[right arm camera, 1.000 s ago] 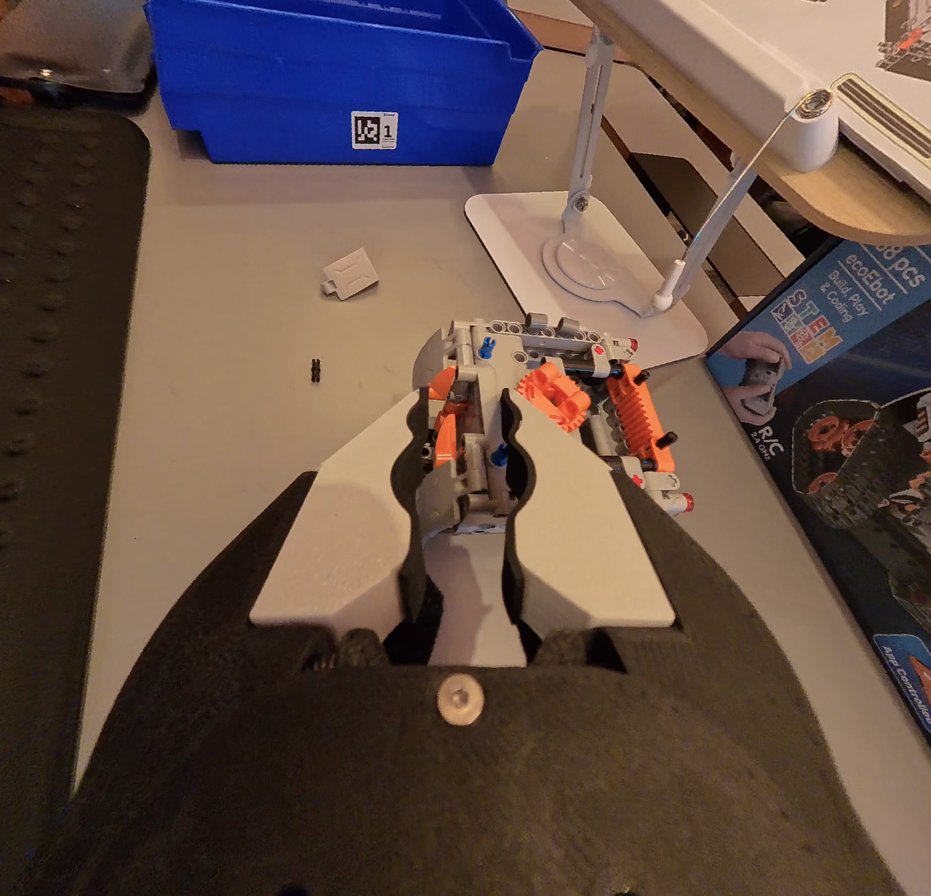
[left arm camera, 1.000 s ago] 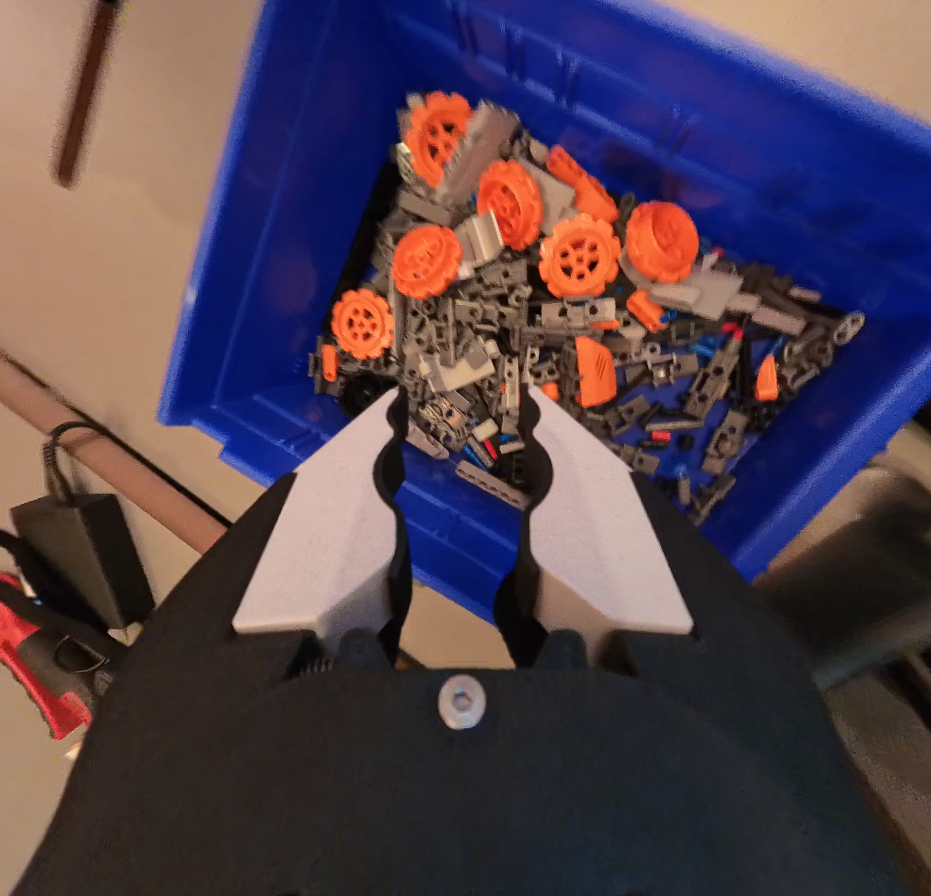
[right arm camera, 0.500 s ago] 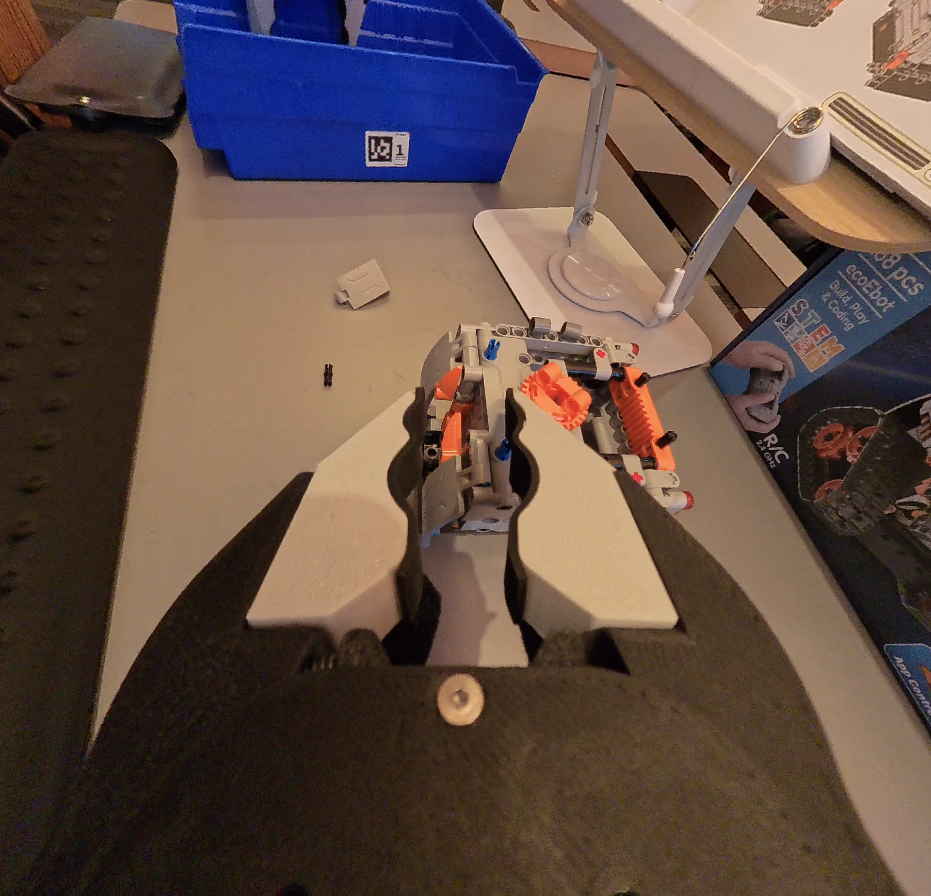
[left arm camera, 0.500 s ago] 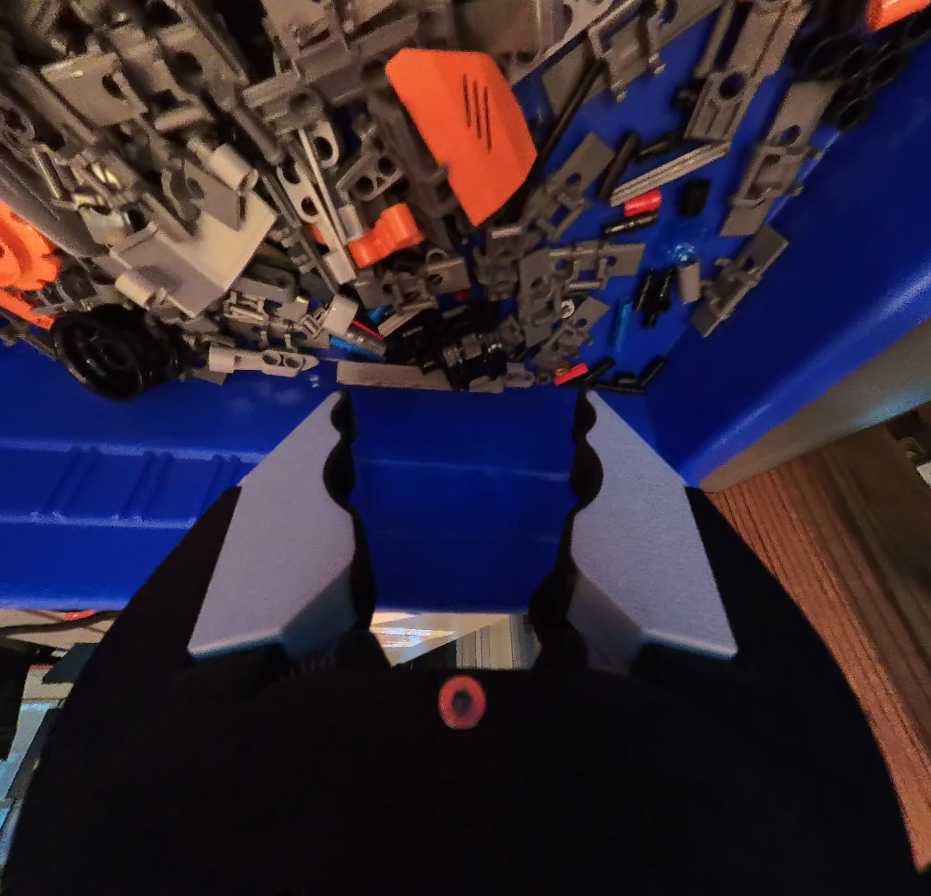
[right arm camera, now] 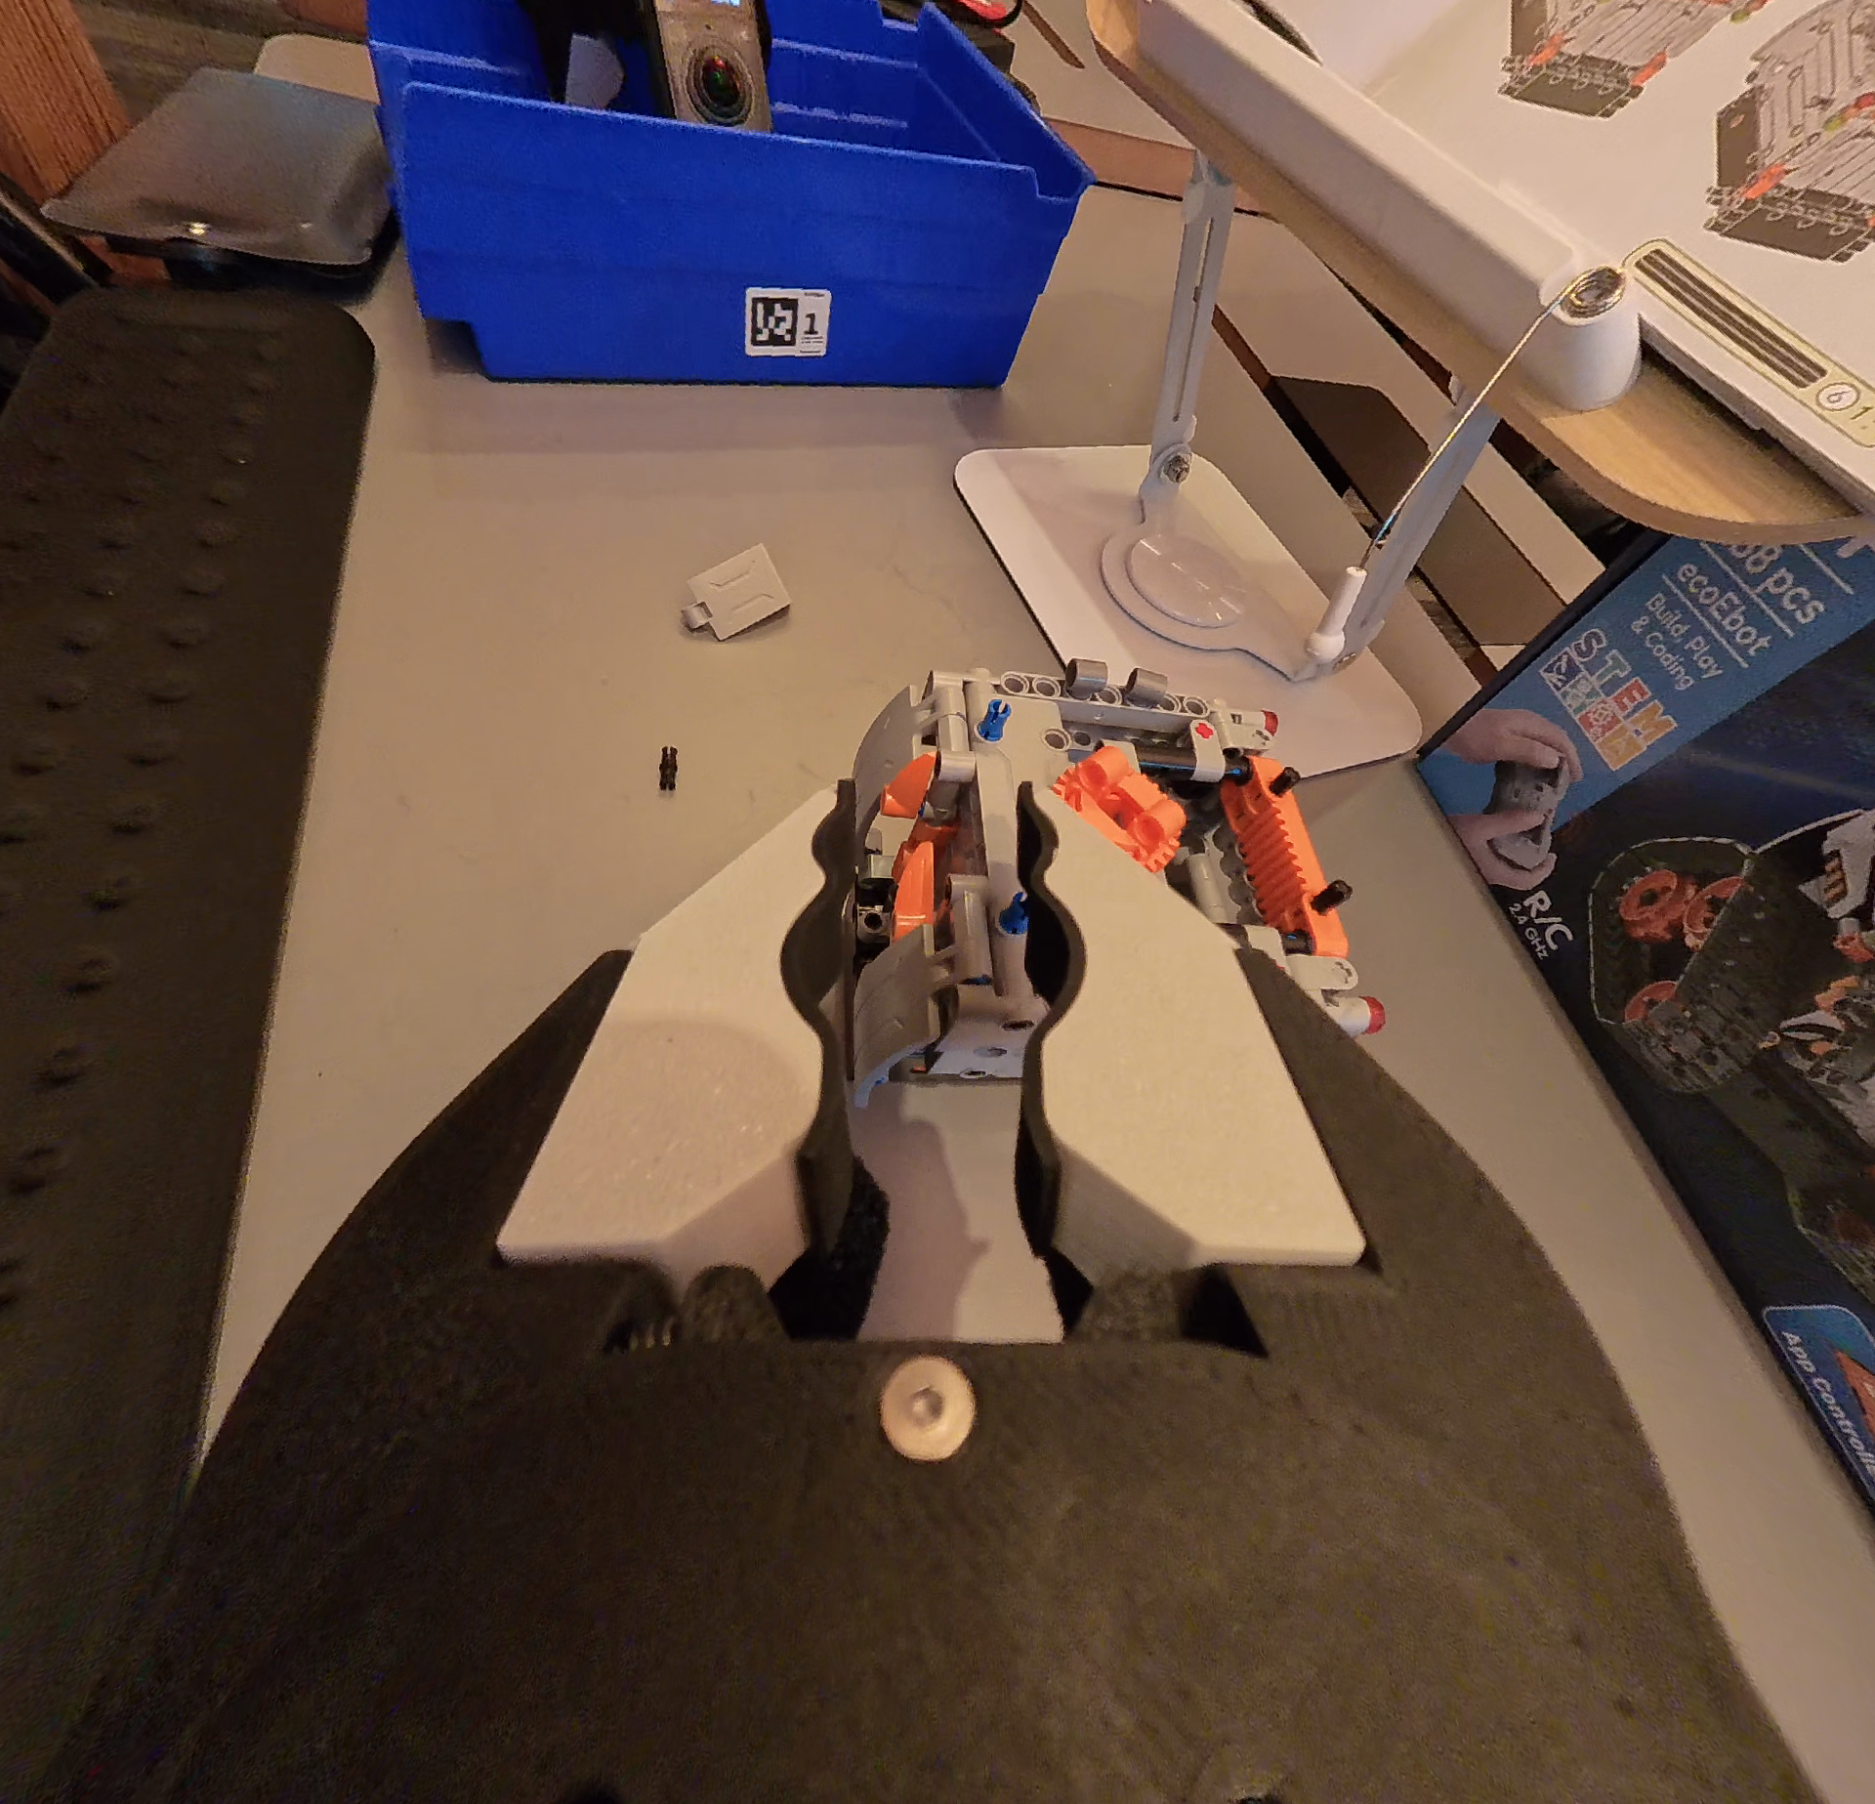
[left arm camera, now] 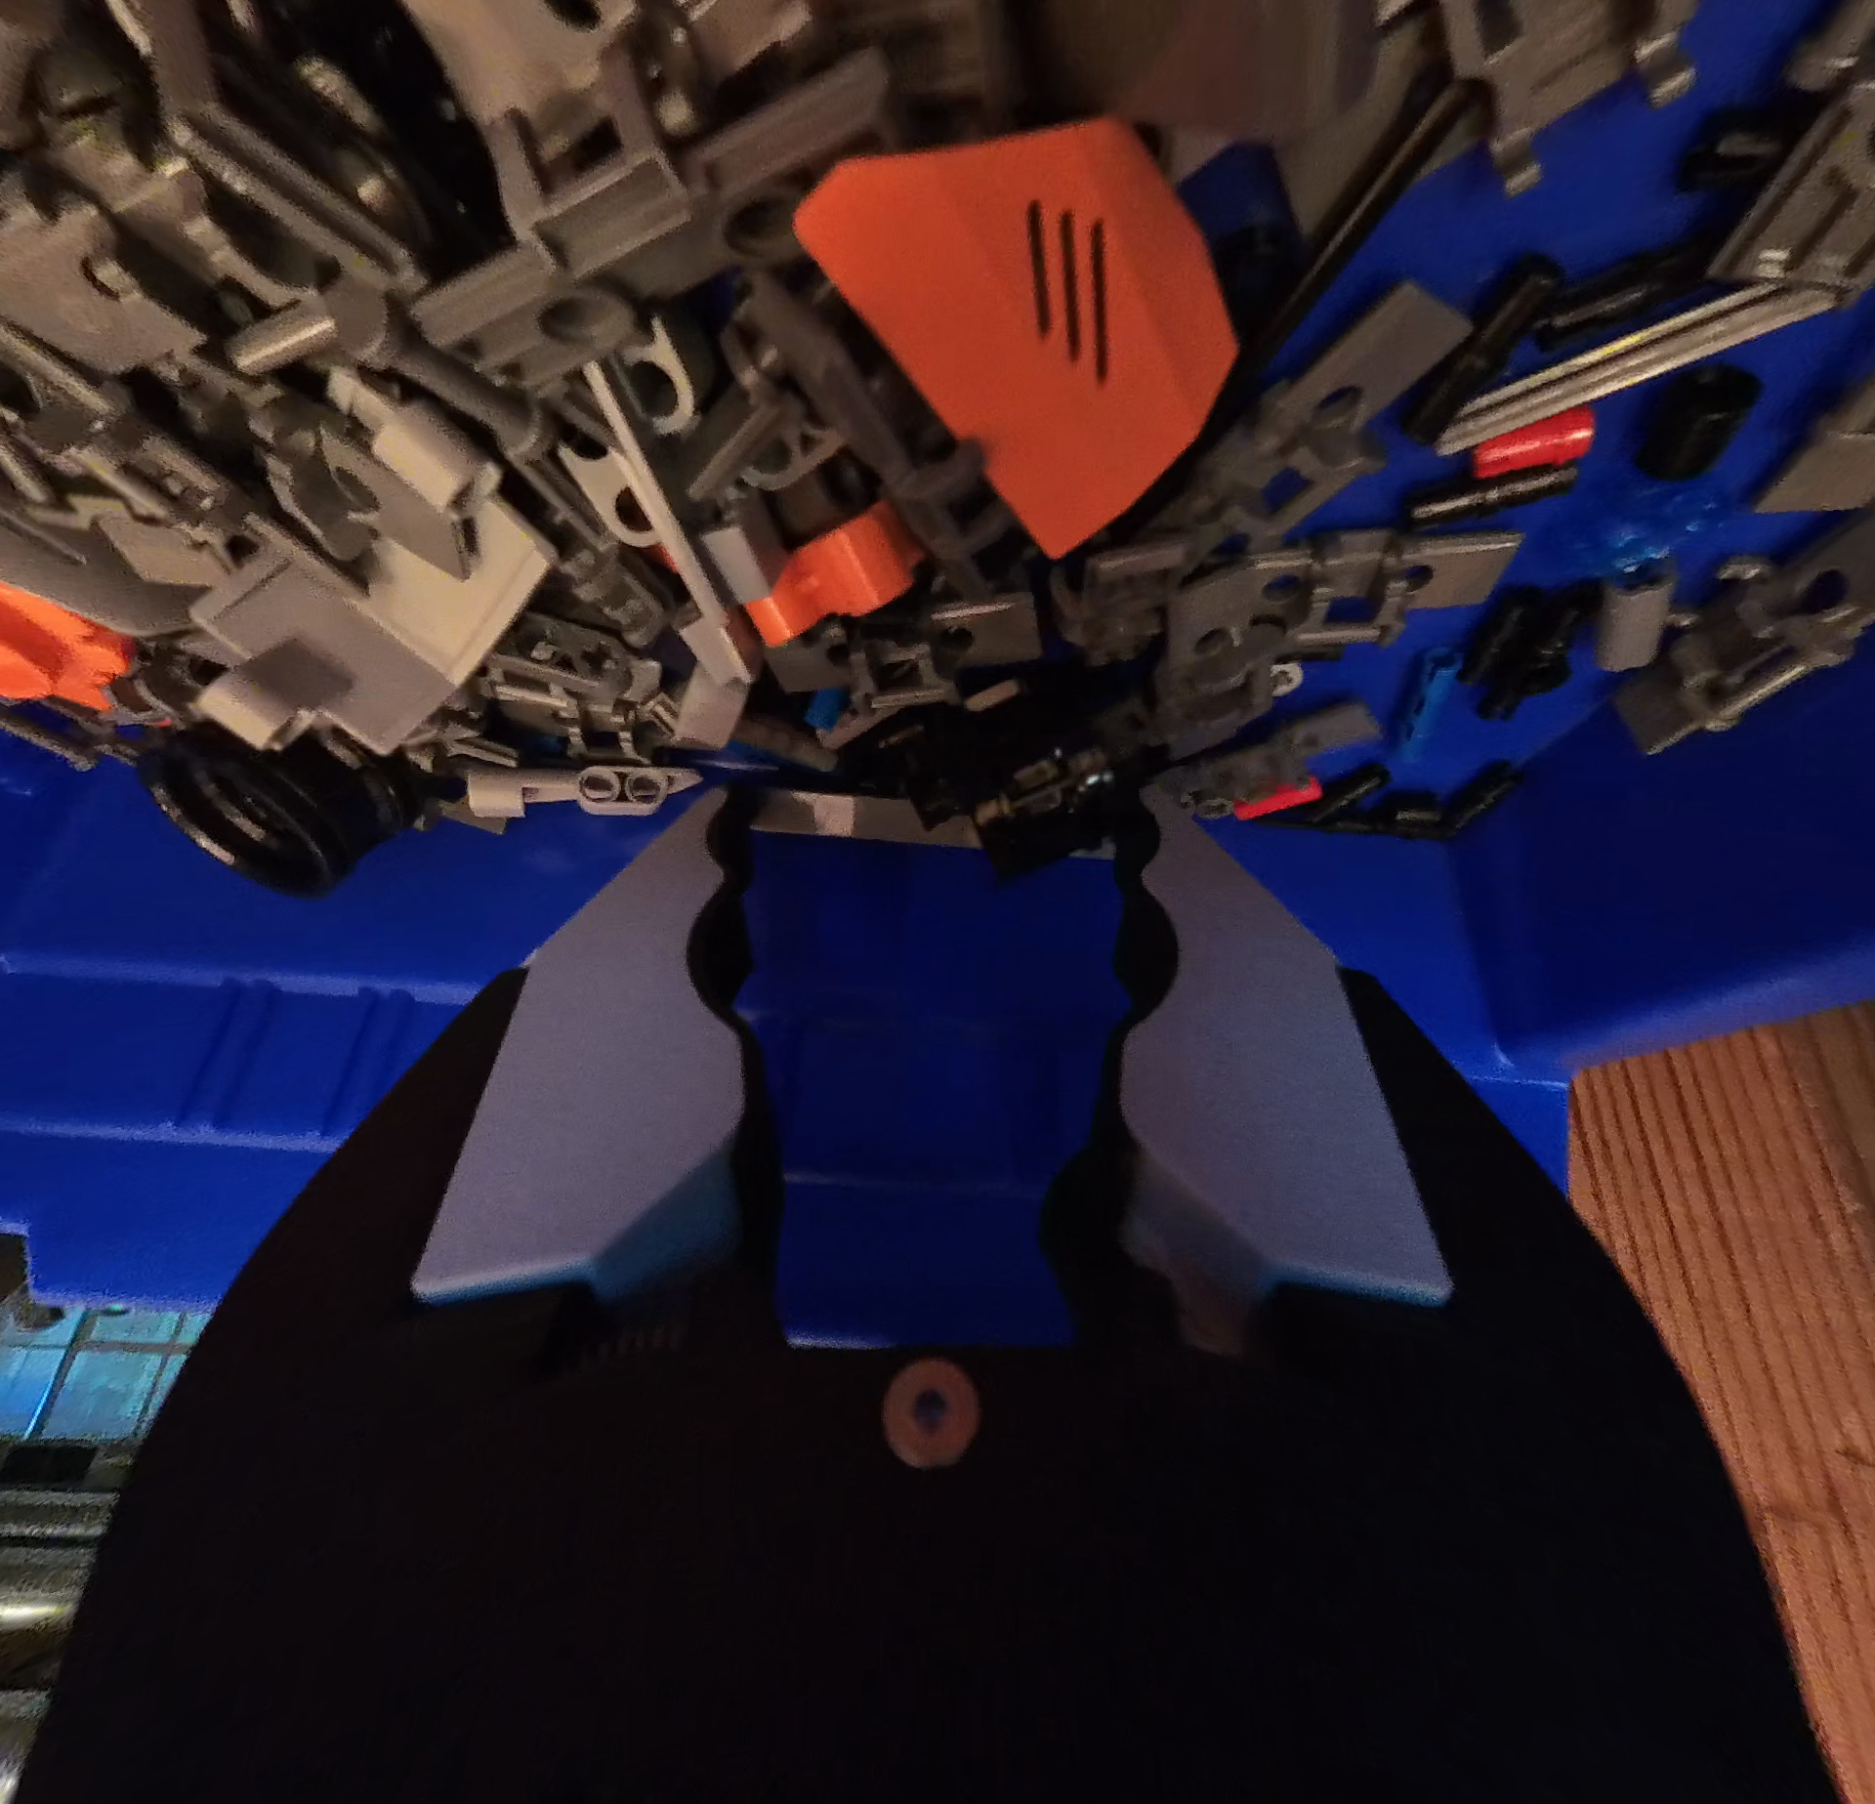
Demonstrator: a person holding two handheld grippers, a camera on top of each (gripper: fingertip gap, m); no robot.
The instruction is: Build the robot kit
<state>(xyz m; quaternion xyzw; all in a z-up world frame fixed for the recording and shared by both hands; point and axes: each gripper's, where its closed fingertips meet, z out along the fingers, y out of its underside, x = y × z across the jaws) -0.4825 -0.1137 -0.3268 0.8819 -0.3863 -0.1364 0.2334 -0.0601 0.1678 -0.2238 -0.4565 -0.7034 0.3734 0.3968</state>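
Observation:
My left gripper [left arm camera: 931, 822] is open inside the blue bin [left arm camera: 913, 1045]. Its fingertips are at the near edge of a pile of grey, black and orange building parts, right by some small black pieces [left arm camera: 1045, 801]. An orange panel [left arm camera: 1015, 324] lies farther in, and a black tyre [left arm camera: 274, 812] lies at the left. My right gripper [right arm camera: 933, 812] is shut on the left part of a grey and orange model [right arm camera: 1116, 801] that rests on the table [right arm camera: 507, 538]. The left gripper's camera body [right arm camera: 700, 30] shows standing in the blue bin [right arm camera: 710, 213].
A loose grey panel [right arm camera: 739, 593] and a small black pin [right arm camera: 667, 767] lie on the table left of the model. A white stand base [right arm camera: 1177, 578] holds an instruction sheet [right arm camera: 1623, 81] at the right. A kit box [right arm camera: 1674, 842] stands at the right, a black mat [right arm camera: 152, 741] at the left. The gap from one gripper's tips to the other's is roughly 50 centimetres.
My left gripper has gone from above the bin down into it, opened wider and come close to the parts. My right gripper has kept hold of the model, which barely moved.

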